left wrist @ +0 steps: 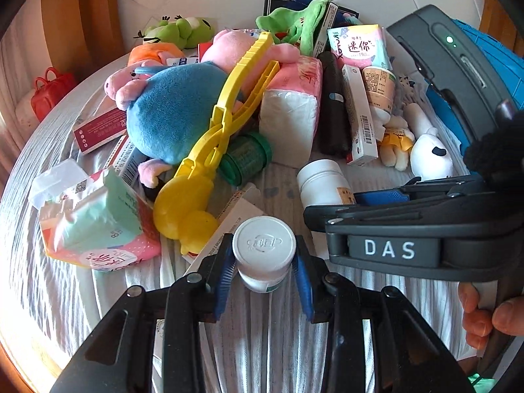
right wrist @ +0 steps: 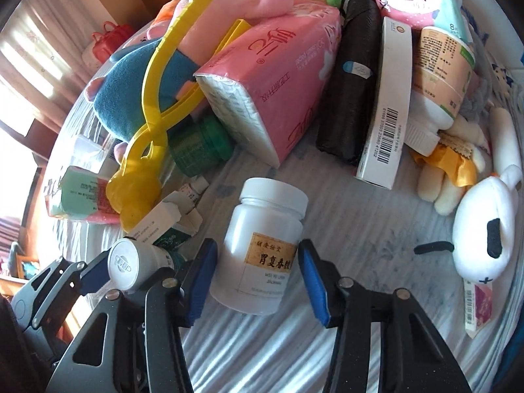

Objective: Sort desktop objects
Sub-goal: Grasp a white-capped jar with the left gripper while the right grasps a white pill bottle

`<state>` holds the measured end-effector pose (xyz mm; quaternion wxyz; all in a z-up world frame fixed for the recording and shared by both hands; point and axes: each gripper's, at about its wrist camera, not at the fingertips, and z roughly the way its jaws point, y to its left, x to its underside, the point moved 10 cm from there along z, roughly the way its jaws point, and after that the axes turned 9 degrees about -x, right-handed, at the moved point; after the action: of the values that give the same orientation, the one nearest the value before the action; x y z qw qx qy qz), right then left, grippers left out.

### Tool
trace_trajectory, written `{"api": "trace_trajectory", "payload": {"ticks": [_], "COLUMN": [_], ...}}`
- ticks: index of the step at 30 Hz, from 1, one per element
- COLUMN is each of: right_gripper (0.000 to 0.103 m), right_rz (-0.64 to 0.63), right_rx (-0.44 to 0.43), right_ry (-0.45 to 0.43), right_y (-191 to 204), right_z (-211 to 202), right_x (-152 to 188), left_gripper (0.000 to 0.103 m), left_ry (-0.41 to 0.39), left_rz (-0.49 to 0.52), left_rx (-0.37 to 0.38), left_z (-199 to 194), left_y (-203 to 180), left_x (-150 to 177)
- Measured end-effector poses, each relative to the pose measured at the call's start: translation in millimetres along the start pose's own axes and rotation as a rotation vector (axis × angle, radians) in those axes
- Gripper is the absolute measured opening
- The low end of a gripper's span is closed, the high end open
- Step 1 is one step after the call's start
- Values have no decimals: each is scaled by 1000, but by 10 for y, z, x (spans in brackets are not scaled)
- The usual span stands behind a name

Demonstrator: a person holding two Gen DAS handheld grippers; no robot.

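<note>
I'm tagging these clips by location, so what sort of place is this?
Most likely a room in a home, not a shop or lab. A round table under a white striped cloth is heaped with household odds and ends: plush toys like the blue one, a pink tissue pack, medicine bottles. Curtains hang behind.

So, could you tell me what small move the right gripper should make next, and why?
Probably close the right gripper fully: the white labelled bottle sits between its blue pads with slight gaps showing, while the left gripper already clamps the small white bottle.
</note>
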<state>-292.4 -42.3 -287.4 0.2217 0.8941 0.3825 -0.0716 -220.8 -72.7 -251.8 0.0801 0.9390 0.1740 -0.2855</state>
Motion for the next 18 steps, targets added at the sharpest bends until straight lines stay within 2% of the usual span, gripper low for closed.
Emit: {"api": "trace_trajectory", "payload": {"ticks": [5, 12, 13, 14, 18], "right_gripper": [47, 39, 28, 0, 3], "right_rz": [-42, -82, -85, -85, -62], "right_rx": [20, 43, 51, 49, 68], "right_ry": [-24, -150, -170, -188, -220], "right_y": [46, 62, 39, 35, -87], "right_z": [-149, -746, -842, -917, -1128], "right_x": [-15, -200, -224, -240, -290], "left_gripper": [34, 34, 34, 34, 34], "left_ry": [-27, -121, -135, -151, -192], "left_rz": [15, 28, 30, 32, 52], "left_rx": [1, 7, 9, 11, 9], "left_z": [-115, -442, -492, -540, -657], "left_y": [-26, -103, -118, -138, -209], "left_x": [-85, -421, -472, -527, -688]}}
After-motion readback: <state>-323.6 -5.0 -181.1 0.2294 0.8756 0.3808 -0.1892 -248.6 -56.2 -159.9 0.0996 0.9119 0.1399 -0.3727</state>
